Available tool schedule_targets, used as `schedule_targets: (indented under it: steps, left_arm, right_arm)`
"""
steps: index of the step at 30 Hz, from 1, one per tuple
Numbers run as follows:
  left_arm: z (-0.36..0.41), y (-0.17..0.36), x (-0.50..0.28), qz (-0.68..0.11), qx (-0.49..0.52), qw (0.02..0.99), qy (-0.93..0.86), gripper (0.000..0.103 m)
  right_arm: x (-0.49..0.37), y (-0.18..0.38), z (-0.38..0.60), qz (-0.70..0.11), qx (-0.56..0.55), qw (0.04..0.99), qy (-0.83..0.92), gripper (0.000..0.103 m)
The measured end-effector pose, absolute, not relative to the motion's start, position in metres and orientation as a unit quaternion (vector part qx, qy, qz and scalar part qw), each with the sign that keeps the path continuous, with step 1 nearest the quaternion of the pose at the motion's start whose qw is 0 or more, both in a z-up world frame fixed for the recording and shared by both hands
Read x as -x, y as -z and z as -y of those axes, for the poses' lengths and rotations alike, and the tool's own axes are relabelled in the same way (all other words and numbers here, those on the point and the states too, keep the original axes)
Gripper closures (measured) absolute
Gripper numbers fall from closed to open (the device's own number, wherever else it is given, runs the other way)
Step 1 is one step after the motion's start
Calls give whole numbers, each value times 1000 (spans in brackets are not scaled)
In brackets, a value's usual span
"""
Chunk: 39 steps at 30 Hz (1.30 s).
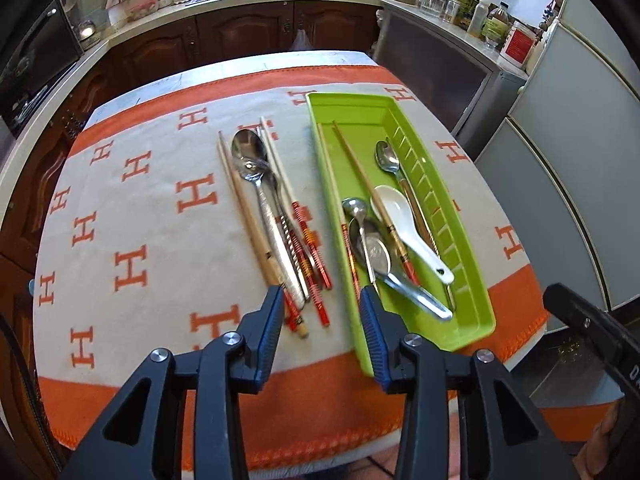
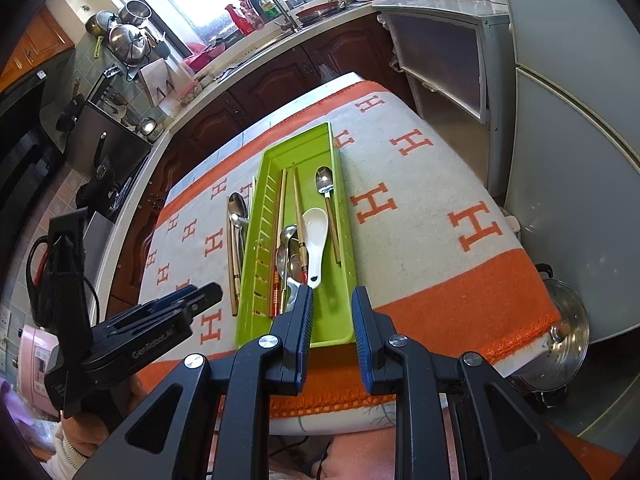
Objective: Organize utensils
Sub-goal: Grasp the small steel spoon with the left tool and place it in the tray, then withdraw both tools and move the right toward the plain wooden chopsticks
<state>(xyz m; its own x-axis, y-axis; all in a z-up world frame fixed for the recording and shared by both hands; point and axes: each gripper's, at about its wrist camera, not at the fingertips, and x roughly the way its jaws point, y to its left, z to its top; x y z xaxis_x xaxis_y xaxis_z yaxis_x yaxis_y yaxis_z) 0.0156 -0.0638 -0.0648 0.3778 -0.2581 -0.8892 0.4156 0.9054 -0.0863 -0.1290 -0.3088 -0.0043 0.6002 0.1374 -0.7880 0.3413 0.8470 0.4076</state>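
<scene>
The green tray (image 1: 400, 120) lies in the right half of the left wrist view, on the orange and white cloth (image 1: 140, 208). The loose utensils (image 1: 276, 220) lie in a bundle at the centre of that frame, just beside the tray's left wall. The left gripper (image 1: 320, 316) hangs over the near ends of this bundle with its fingers partly apart and nothing between them. The right gripper (image 2: 332, 320) is at the lower centre of its own view, above the tray's near end, with a narrow gap and also nothing held.

The step in hand seems to be the picking of the next piece from the bundle. To do it well, I would choose one handle only, lower the fingers around its near end, close firmly, lift it free of its neighbours and lay it lengthwise in the tray.

In the tray I count three metal spoons, one white ceramic spoon (image 1: 404, 216) and about three chopsticks. In the bundle I count two metal spoons and about four chopsticks; they overlap, so this number is not sure.
</scene>
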Motion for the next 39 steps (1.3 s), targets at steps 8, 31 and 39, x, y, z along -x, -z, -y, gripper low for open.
schedule_targets:
  steps: [8, 31, 39]
  left_arm:
    - [37, 55, 0, -505, -69, 839, 191, 57]
    - [-31, 38, 12, -442, -69, 880, 161, 32]
    - [-56, 54, -9, -458, -47, 877, 140, 31]
  right_arm:
    - [133, -4, 295, -451, -249, 856, 54, 83]
    - [95, -7, 231, -496, -194, 846, 0, 83]
    - [57, 9, 210, -516, -180, 838, -14, 83]
